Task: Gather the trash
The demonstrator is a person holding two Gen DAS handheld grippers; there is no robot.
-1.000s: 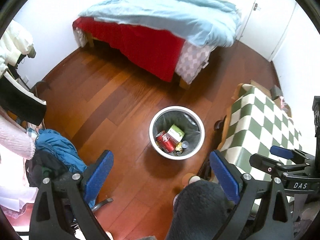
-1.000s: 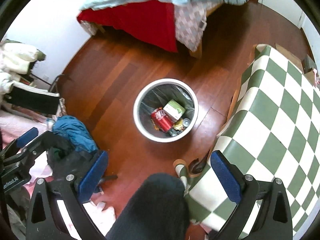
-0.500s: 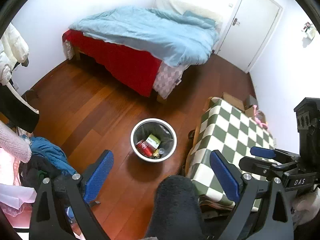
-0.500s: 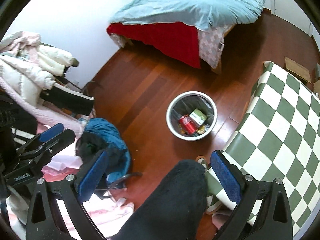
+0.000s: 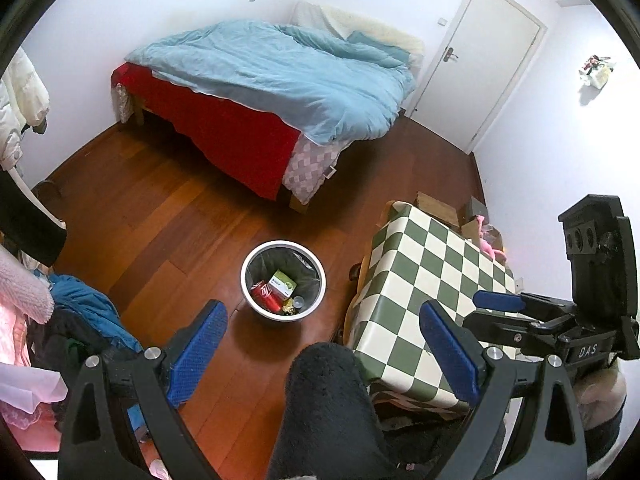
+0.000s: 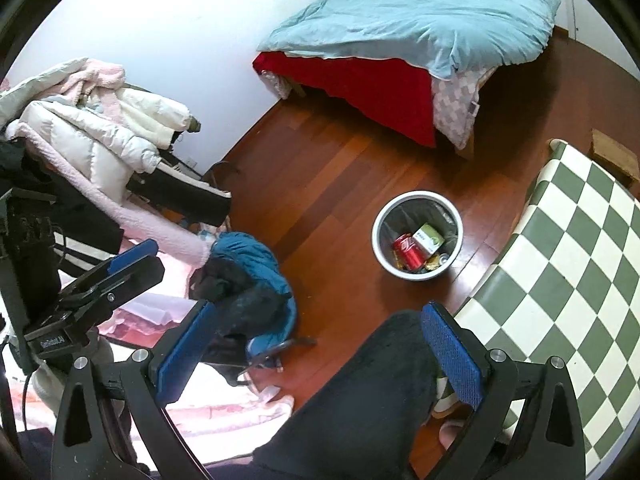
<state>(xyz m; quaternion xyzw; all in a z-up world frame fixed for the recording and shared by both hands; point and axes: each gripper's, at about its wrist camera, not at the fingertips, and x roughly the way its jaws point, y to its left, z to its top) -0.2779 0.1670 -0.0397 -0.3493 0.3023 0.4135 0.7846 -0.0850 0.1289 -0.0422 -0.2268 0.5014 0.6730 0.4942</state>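
Left claw: my left claw hangs high above the floor with its blue pads spread wide and nothing between them; I also see it from the side at the left edge of the right wrist view.
Right claw: my right claw is likewise spread wide and carries nothing; from the left wrist camera it shows at the right edge, over the worktop.
Trash bin: the white round bin with a dark liner stands upright on the wooden floor, between the bed and the worktop, well below both claws.
Trash: inside the bin I make out a red can lying on its side, touching a small green and white carton, plus a few small bits I cannot identify.
Worktop: the green and white chequered worktop sits just beside the bin, on its right.
Bed: a bed with a light blue duvet over a red sheet stands against the far wall.
Clothes: a pile of jackets and a blue garment lies at the left.
Person: a dark trouser leg fills the bottom of both views.
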